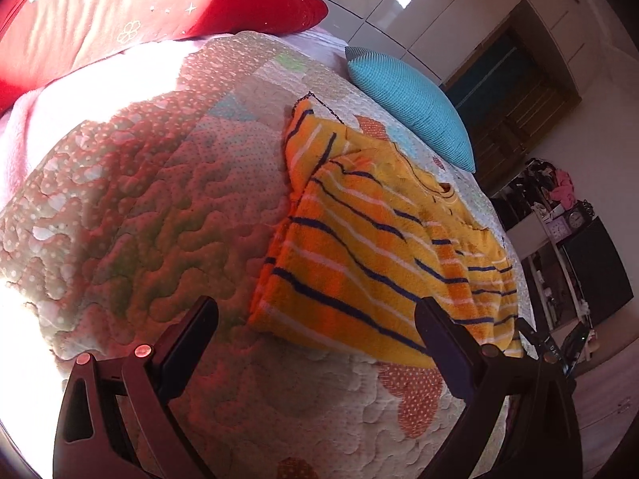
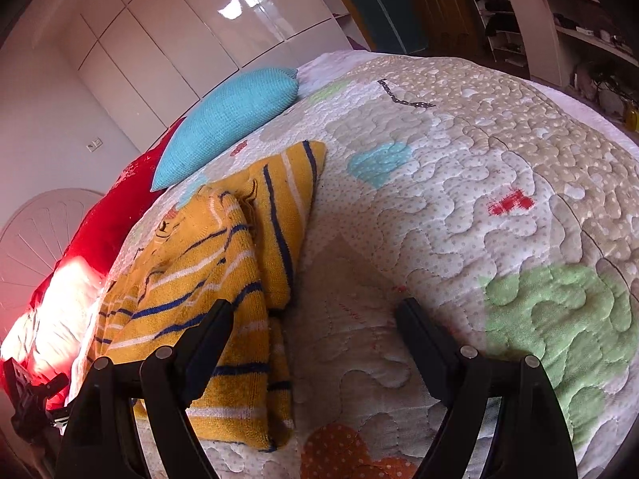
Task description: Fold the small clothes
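Observation:
A small yellow sweater [image 1: 371, 247] with orange, white and dark blue stripes lies partly folded on the quilted bedspread [image 1: 159, 199]. One sleeve sticks out toward the blue cushion. My left gripper [image 1: 317, 311] is open and empty, just above the sweater's near hem. In the right wrist view the sweater [image 2: 215, 279] lies at the left. My right gripper [image 2: 315, 311] is open and empty, with its left finger [image 2: 211, 331] over the sweater's edge and its right finger over bare quilt.
A blue knitted cushion [image 1: 415, 107] lies beyond the sweater, and a red pillow [image 1: 120, 12] at the bed's head. A dark chain [image 2: 403, 97] lies on the quilt [image 2: 479, 199]. White wardrobe doors [image 2: 179, 32] and cluttered shelves [image 1: 559, 215] stand beside the bed.

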Motion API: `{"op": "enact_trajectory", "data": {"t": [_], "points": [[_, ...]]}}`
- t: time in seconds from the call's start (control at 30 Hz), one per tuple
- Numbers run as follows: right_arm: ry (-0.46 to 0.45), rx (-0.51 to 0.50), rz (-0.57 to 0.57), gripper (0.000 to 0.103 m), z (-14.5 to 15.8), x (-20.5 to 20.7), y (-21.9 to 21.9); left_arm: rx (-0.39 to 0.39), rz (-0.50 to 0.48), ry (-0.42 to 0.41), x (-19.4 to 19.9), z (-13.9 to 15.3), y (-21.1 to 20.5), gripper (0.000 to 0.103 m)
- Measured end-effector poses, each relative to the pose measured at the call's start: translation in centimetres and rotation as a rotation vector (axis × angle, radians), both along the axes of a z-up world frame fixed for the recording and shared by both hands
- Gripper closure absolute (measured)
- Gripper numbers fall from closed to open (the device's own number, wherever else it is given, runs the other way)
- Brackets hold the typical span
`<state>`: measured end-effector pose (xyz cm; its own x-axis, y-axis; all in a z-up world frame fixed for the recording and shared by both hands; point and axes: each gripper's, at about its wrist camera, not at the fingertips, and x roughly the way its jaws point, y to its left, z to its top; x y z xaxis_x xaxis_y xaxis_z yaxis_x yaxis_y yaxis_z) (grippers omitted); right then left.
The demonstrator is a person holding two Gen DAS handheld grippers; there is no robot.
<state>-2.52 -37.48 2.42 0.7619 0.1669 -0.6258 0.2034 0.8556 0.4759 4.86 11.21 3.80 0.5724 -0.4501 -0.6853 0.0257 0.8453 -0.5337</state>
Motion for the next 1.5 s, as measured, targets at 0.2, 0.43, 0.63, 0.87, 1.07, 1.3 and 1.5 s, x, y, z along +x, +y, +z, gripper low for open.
{"op": "enact_trajectory", "data": {"t": [0.2,0.43,0.63,0.87,1.07,1.3,1.5], "points": [[-0.001,0.002,0.002,0.016,0.0,-0.1,-0.1,0.216,-0.031,0.039,3.2,-1.0,-3.7,0.048],[-0.007,0.01,0.003,0.015,0.0,-0.2,-0.1,0.272,0.032,0.064,5.3,0.1,-0.4,0.083],[-0.009,0.012,0.012,0.013,0.0,-0.2,0.0,0.276,0.052,0.029,3.0,1.4,-0.3,0.077],[-0.012,0.018,0.013,0.012,-0.1,0.0,0.0,0.364,0.116,-0.03,-1.4,1.5,-1.0,0.023],[-0.009,0.015,0.013,0.012,-0.1,0.0,0.0,0.314,0.11,-0.02,-2.2,-1.7,-0.3,0.022],[0.118,-0.221,0.077,0.021,3.5,0.5,2.2,0.258,0.1,-0.064,-2.8,-2.0,0.1,0.015],[-0.013,-0.28,0.231,0.021,9.2,-2.3,9.2,0.233,0.09,-0.078,-2.8,-2.0,0.1,0.011]]}}
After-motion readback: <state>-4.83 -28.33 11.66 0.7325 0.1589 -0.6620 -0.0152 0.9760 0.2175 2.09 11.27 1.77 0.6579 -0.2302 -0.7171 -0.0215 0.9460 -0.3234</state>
